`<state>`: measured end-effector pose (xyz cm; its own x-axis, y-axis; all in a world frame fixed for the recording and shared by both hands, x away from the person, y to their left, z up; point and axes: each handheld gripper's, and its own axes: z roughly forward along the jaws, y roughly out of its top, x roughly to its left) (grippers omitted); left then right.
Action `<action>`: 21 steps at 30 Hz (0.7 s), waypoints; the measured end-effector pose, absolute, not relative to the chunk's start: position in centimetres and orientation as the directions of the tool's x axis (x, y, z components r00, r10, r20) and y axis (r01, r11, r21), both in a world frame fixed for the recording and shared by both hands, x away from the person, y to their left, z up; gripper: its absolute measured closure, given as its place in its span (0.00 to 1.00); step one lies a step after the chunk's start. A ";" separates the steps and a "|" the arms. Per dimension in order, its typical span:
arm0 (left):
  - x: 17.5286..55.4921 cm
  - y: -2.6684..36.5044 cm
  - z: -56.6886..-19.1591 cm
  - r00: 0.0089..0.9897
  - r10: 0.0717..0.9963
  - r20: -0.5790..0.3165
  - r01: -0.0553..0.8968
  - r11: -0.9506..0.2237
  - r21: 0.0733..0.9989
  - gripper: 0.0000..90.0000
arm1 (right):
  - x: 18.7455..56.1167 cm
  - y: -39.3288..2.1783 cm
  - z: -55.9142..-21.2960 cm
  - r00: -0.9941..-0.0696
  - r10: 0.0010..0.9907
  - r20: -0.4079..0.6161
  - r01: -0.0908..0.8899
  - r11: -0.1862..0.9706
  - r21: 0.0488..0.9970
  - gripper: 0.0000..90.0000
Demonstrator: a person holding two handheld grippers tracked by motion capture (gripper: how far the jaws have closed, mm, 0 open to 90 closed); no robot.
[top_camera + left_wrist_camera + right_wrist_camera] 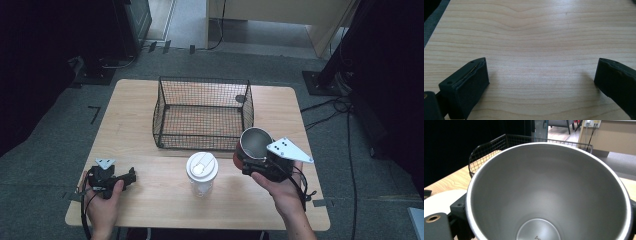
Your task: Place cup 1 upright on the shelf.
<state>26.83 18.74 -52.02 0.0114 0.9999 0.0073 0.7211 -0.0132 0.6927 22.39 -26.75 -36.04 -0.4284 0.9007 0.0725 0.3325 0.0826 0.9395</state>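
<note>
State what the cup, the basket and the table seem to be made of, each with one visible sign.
Cup: probably stainless steel, brushed matte; grey sheen inside, bright thin rim.
Basket: dark wire mesh, likely coated metal; the table shows through its grid.
Table: wood or wood-look laminate, pale and smooth; wavy grain lines.

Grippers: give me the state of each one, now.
Left gripper: open, nothing between its jaws, low over the table.
Right gripper: shut on the steel cup, held off the table near the wire basket.
</note>
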 end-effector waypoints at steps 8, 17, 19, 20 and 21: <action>26.8 18.7 -52.0 0.012 1.000 0.007 0.722 -0.014 0.692 0.00 | 22.9 -26.1 -34.6 -0.434 0.899 0.054 0.304 0.090 0.948 0.08; 26.8 18.8 -52.0 0.012 1.000 0.007 0.722 -0.014 0.691 0.00 | 24.1 -25.1 -33.0 -0.439 0.898 0.029 0.272 0.102 0.957 0.08; 26.8 18.8 -52.0 0.012 1.000 0.008 0.722 -0.014 0.691 0.00 | 24.4 -24.8 -32.8 -0.441 0.897 0.026 0.268 0.104 0.958 0.08; 26.8 18.8 -52.0 0.012 1.000 0.008 0.722 -0.014 0.691 0.00 | 24.6 -24.6 -32.7 -0.442 0.897 0.025 0.265 0.104 0.959 0.08; 26.8 18.8 -52.0 0.012 1.000 0.008 0.722 -0.014 0.691 0.00 | 24.7 -24.5 -32.5 -0.443 0.896 0.022 0.262 0.106 0.959 0.08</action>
<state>26.83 18.75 -52.00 0.0122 0.9999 0.0076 0.7224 -0.0141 0.6914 24.73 -24.46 -32.55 -0.4433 0.8961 0.0224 0.2621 0.1057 0.9592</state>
